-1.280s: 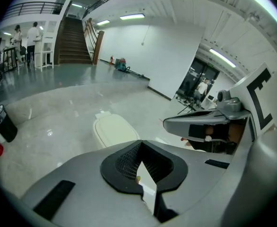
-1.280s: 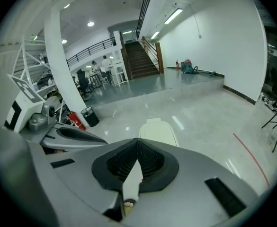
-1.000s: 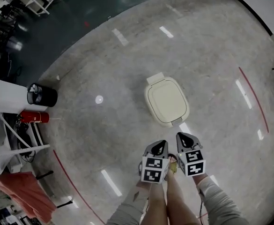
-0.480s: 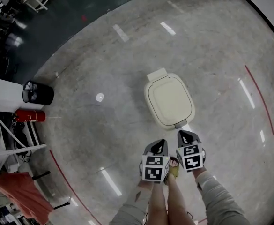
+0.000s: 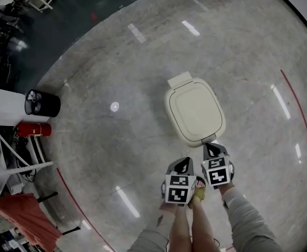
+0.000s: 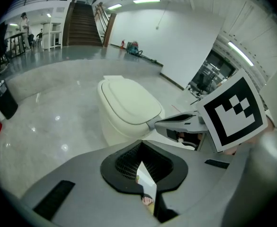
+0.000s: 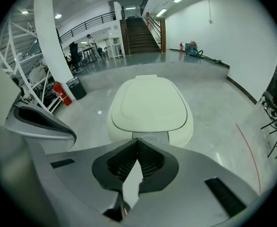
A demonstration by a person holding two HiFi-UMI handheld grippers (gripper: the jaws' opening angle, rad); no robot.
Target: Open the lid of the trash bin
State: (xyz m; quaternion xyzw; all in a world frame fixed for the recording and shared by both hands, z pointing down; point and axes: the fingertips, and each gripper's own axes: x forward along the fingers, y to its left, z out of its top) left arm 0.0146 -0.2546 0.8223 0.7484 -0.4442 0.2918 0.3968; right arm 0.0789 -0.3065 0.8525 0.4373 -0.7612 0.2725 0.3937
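Lid [image 5: 196, 108] lies shut and flat on the cream trash bin [image 5: 216, 133], which stands on the grey polished floor [image 5: 116, 56] a little right of the middle of the head view. A small hinge tab [image 5: 179, 80] juts from its upper edge and a grey catch [image 5: 209, 138] sits at its lower edge.

Just below that catch is the right tongs [image 5: 210, 147], pointing up the frame at the bin. Its tip is very near the catch, but I can't tell whether they touch. In the right gripper view the bin [image 7: 150, 105] fills the centre. The right tongs [image 7: 137, 144] has its jaws drawn together at the tips, with only a thin sliver open lower down and nothing held.

The left tongs [image 5: 183, 162] hangs beside it, lower and to the left, clear of the bin. In its own view the left tongs [image 6: 140, 145] is likewise closed to a narrow slit and empty, with the bin [image 6: 124, 108] ahead at upper left. The other tool's marker cube [image 6: 230, 110] is at right.

The person's bare legs [image 5: 187, 230] and a yellow sandal [image 5: 199, 191] show at the bottom of the head view.

Well away at the left edge stand a black waste can [image 5: 42, 104] and a red fire extinguisher [image 5: 33, 129] below it. A red cloth [image 5: 30, 219] is in the lower left corner. A thin red line [image 5: 298, 112] curves down the floor at right.
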